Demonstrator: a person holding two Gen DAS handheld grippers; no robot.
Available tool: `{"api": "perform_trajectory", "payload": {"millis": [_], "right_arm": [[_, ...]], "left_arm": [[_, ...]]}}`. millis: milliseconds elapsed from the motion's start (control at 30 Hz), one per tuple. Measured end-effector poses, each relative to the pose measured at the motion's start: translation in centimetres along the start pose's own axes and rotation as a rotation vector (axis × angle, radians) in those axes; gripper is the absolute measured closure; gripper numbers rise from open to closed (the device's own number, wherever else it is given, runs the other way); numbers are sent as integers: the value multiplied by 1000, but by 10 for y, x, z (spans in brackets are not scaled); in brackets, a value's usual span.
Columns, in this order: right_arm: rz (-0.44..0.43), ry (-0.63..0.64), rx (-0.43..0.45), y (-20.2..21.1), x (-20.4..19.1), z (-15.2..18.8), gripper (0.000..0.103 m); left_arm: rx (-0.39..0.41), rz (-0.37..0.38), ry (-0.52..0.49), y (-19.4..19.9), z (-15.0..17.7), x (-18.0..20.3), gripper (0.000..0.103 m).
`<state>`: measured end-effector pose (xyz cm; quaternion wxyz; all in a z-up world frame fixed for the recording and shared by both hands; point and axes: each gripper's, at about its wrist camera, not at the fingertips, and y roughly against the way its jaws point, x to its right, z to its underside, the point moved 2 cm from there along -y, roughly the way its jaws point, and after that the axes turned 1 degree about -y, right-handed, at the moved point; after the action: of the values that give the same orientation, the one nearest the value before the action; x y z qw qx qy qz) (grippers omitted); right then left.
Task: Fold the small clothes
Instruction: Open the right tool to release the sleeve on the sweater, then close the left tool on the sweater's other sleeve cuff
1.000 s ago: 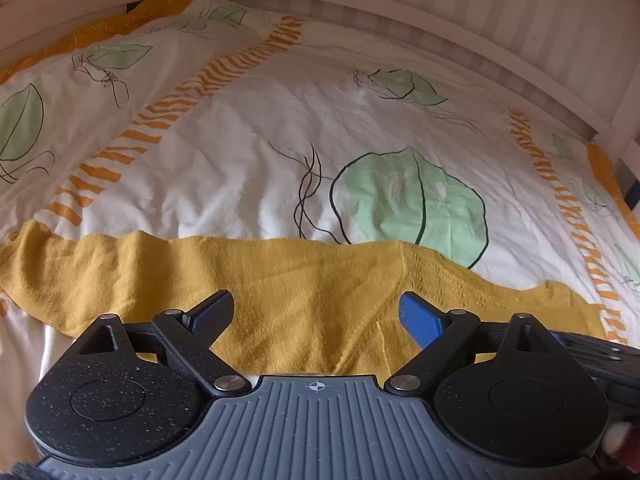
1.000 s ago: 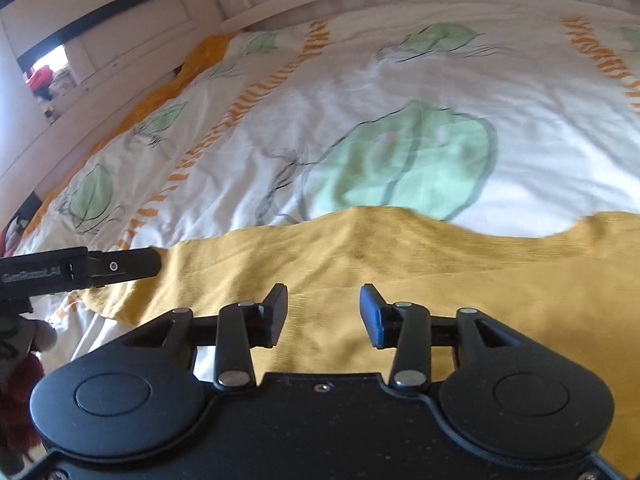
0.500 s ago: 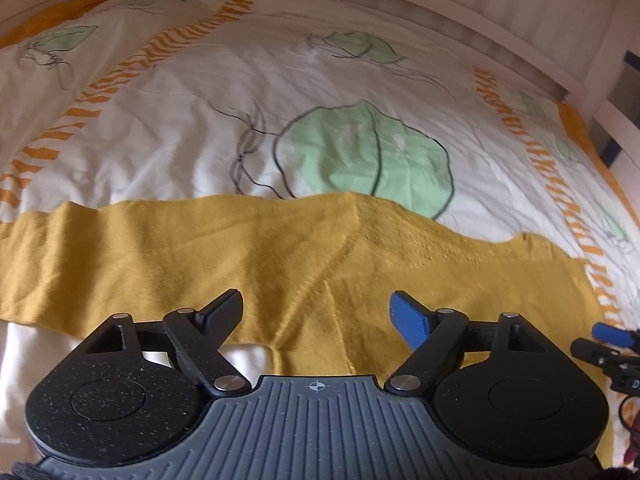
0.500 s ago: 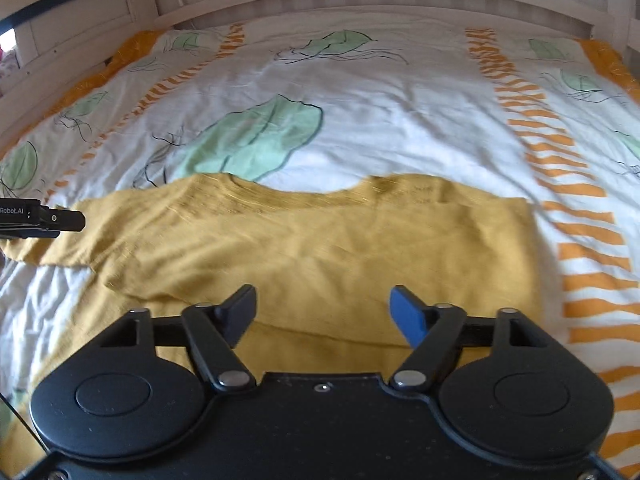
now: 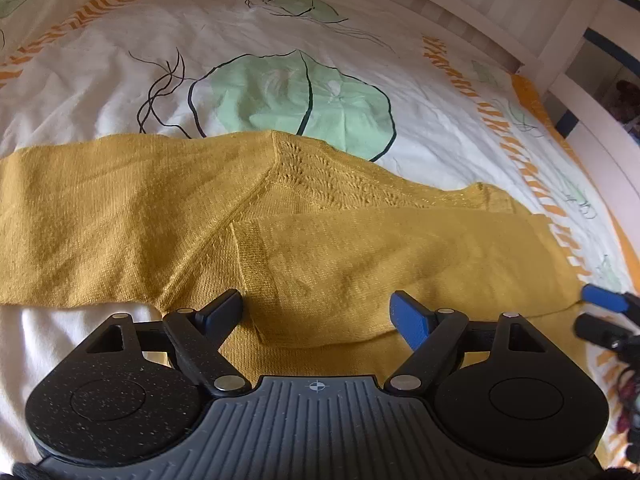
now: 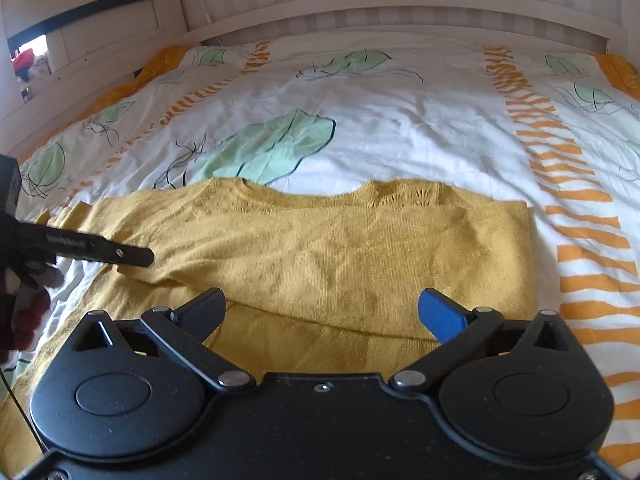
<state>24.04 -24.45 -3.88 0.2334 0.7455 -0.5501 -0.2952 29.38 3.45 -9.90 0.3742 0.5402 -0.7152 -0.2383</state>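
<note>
- Two grippers hang over one mustard sweater (image 5: pixel 360 264) spread on the bed (image 5: pixel 280 32), and neither holds anything.
- Your left gripper (image 5: pixel 318 314) stands wide apart, nothing pinched, with knit lying below the gap.
- Your right gripper (image 6: pixel 320 312) is opening its jaws; cloth lies under them, not between the pads.
- Risk: the folded-over sleeve sits loose on the body. Brush it with a finger as you reach and it may slide or unfold.
- Risk: pinch too deep and you may catch the duvet cover along with the knit, dragging both.
- Risk: grab only the top layer and the lower one stays behind, so the next fold would go crooked.
- Risk: the near hem runs under both tools, out of sight, so you may misjudge where the edge is.
- Sweater's look: a fine, soft knit with an openwork pattern near the neckline (image 6: pixel 400 194), lying mostly flat with light wrinkles.
- One sleeve stretches out to the left; the other side is folded in, leaving a fairly straight right edge.
</note>
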Motion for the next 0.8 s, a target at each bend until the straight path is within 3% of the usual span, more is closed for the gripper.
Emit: {"api": "perform_trajectory", "payload": {"millis": [367, 433, 533, 600, 667, 800], "right_arm": [[20, 133, 28, 4, -18, -9, 0], [10, 114, 25, 3, -17, -10, 0], [4, 72, 21, 3, -11, -11, 0], [5, 29, 15, 4, -5, -12, 0], [0, -29, 6, 4, 4, -13, 0], [-25, -173, 0, 7, 26, -14, 0]], "left_arm": [[-6, -29, 33, -11, -6, -2, 23], [-14, -28, 45, -12, -10, -2, 31], [-14, -67, 85, -13, -17, -4, 56], [-18, -58, 110, -14, -19, -5, 81], [-25, -49, 128, -16, -21, -5, 93], [41, -92, 52, -2, -30, 9, 98]]}}
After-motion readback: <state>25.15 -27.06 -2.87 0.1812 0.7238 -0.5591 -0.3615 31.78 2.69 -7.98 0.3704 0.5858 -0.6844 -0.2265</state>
